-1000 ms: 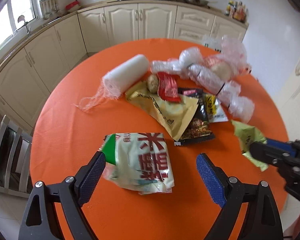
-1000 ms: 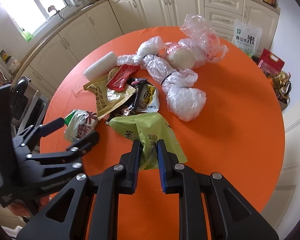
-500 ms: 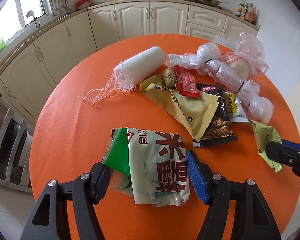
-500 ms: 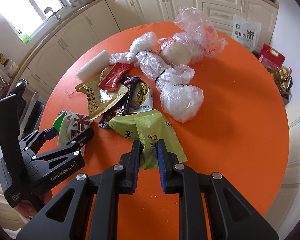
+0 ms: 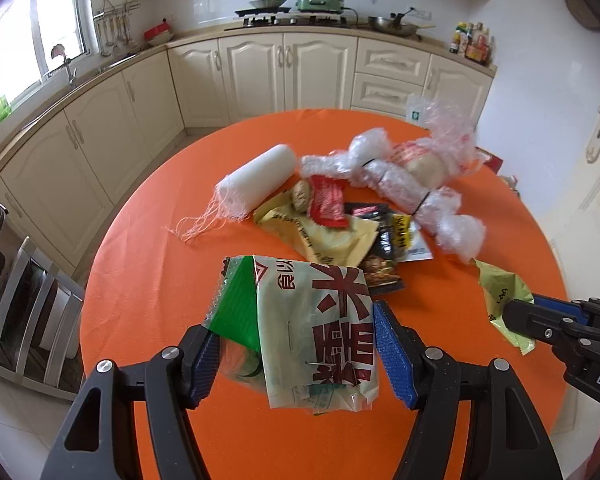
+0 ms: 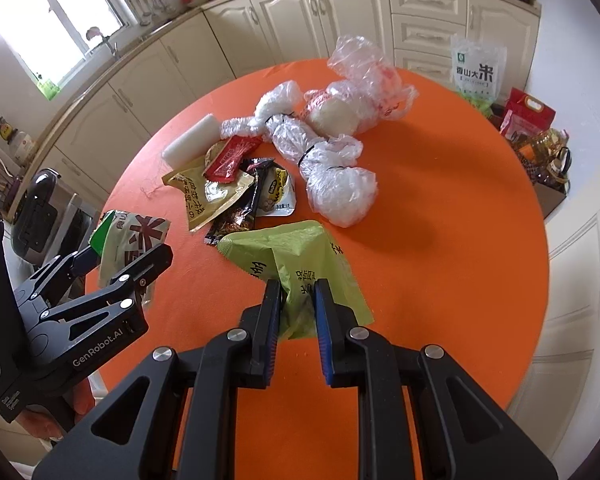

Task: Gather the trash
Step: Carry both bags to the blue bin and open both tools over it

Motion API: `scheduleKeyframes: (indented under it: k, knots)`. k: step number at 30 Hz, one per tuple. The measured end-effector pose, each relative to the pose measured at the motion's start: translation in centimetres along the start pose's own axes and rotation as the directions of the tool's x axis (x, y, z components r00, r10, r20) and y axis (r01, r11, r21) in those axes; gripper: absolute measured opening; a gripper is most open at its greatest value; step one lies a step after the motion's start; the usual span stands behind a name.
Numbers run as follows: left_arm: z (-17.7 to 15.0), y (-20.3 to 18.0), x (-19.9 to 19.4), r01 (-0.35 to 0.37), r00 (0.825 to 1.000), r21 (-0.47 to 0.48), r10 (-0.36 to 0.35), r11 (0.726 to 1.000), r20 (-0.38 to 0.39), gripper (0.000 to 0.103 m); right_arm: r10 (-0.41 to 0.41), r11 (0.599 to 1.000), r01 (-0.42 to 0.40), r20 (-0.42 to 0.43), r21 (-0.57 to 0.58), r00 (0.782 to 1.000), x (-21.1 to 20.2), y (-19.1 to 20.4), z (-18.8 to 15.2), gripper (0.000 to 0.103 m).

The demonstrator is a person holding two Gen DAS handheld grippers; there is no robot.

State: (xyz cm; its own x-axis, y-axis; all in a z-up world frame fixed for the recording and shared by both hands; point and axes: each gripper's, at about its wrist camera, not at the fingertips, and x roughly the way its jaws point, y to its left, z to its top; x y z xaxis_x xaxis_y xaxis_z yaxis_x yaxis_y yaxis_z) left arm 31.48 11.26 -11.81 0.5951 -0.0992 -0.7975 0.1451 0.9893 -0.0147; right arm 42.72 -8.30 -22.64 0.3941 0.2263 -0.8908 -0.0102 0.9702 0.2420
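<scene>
Orange cloth is covering the round table (image 5: 148, 280), and both grippers are working over its near side. Left gripper (image 5: 296, 350) is clamping a pale rice bag (image 5: 320, 320) with green trim and large red characters; its jaws have just been closing, and the blue pads are now pressing the bag's two sides. The bag appears to be hanging clear of the cloth, though its lower edge is hard to judge. Right gripper (image 6: 296, 312) is pinching a bunched fold of a lime-green wrapper (image 6: 288, 252), jaws nearly together on it; the wrapper's far edge seems to be trailing on the table.

Step in hand, as I read it: each hand is lifting one piece of trash off the table.

Remaining on the cloth, farther off:
- yellow snack pouch (image 5: 324, 236) with a red sachet (image 5: 328, 202) lying over it
- dark noodle packets (image 5: 384, 248) just beside the pouch
- white roll (image 5: 256, 182) with frayed threads
- knotted clear plastic bags (image 5: 412, 184) in a string behind

No bin is showing in either view. Next move likely calls for carrying both pieces clear without dragging them through the pile, then finding a container. Thin film may be slipping in the pads, so steady pressure matters.
</scene>
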Motion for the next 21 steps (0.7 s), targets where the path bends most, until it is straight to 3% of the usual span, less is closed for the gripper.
scheduleKeyframes:
  k: [12, 21]
  knots:
    - [-1.3, -6.5, -6.2, 0.097, 0.992, 0.091, -0.104, 0.991, 0.069, 0.065, -0.072, 0.996, 0.065, 0.109, 0.065, 0.991, -8.4, -3.1, -4.1, 0.017]
    - [-2.8, -14.8, -9.2, 0.229, 0.966, 0.224, -0.25, 0.947, 0.069, 0.065, -0.183, 0.966, 0.149, 0.152, 0.211, 0.971, -14.9, -9.5, -9.1, 0.017]
